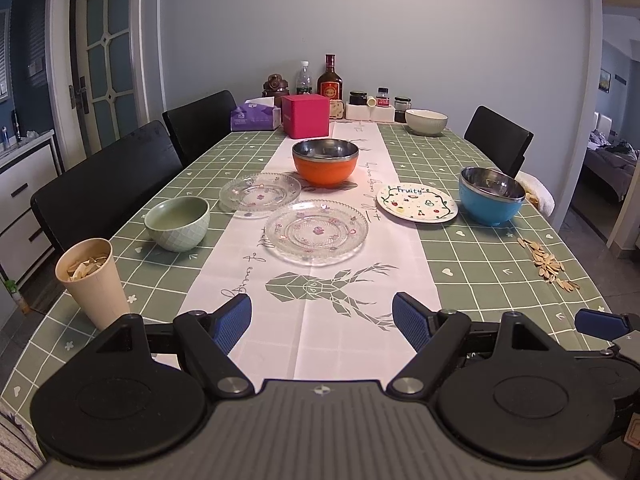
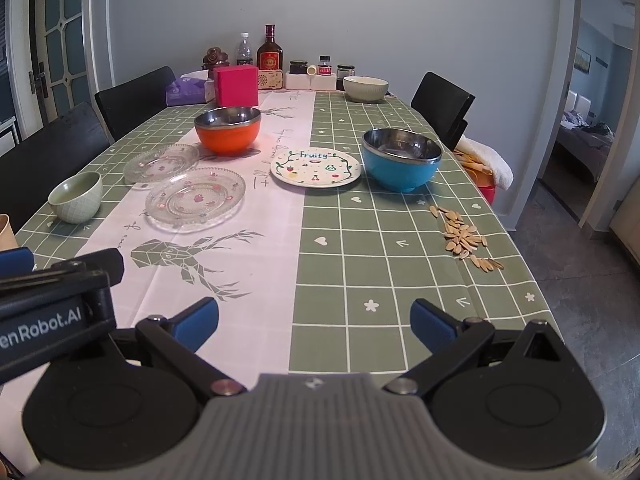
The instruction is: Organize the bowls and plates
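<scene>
On the table stand an orange steel-lined bowl, a blue steel-lined bowl, a pale green bowl and a cream bowl at the far end. Two glass plates lie side by side, the near one and the far one. A white "Fruity" plate lies beside the blue bowl. My left gripper and right gripper are open, empty, above the near table edge.
A paper cup of seed shells stands at the near left. Loose seeds lie at the right edge. A pink box, tissue box, bottles and jars line the far end. Black chairs flank the table.
</scene>
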